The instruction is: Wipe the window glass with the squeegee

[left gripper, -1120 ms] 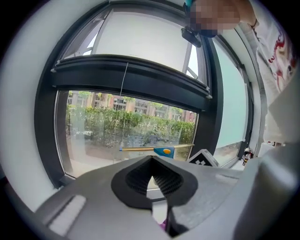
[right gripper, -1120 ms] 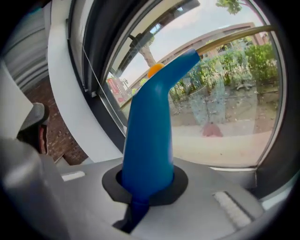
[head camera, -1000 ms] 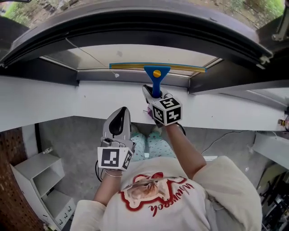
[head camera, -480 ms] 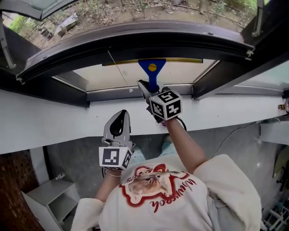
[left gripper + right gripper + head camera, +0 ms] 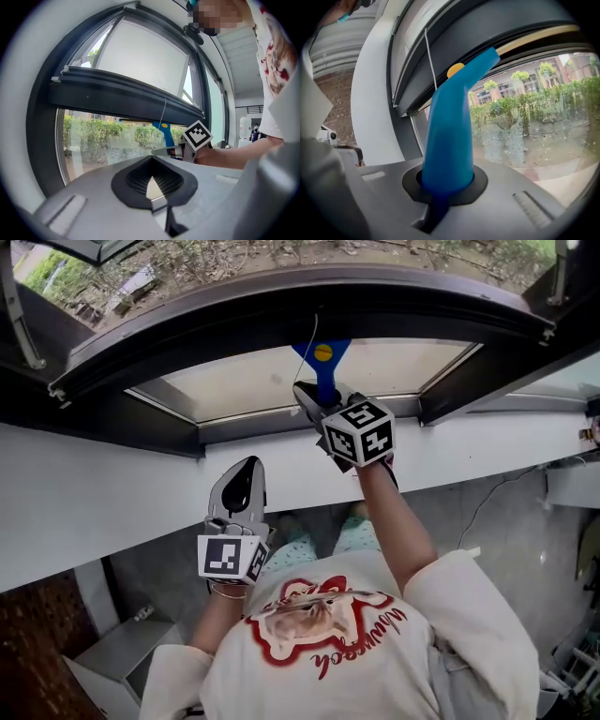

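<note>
As right tool [image 5: 315, 397] grips squeegee [image 5: 322, 359], arm [image 5: 396, 526] extends forward.

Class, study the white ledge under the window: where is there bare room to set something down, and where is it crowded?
Bare: the white ledge left of the left gripper, below the dark frame, and again right of the right gripper. Crowded: the middle, where that gripper holds the blue squeegee at the glass.
</note>
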